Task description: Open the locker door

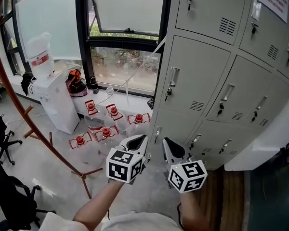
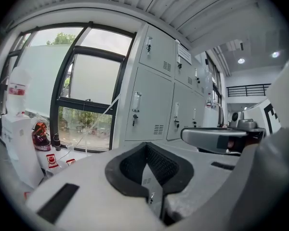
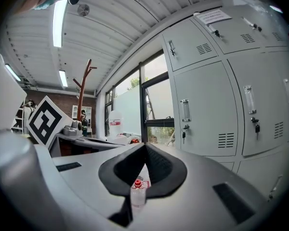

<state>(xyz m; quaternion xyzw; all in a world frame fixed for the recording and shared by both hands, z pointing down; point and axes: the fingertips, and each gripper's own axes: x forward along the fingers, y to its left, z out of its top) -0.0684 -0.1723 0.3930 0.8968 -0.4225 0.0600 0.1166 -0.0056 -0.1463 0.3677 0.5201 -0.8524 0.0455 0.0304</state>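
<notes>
1. To my left stands a white water dispenser [image 1: 58,105] with a clear bottle [image 1: 40,57] upside down on top, red label round it;
2. on the floor beside it lie clear jugs with red caps [image 1: 106,133], five that I can count, close together;
3. a red and black object [image 1: 76,82] sits on the window sill, a small dark bottle [image 1: 93,84] just beside it;
4. the window [image 1: 127,6] above is tilted open;
5. a wooden coat stand [image 3: 82,90] rises near a black office chair [image 1: 1,141];
6. a strip light [image 3: 59,14] glows overhead.
</notes>
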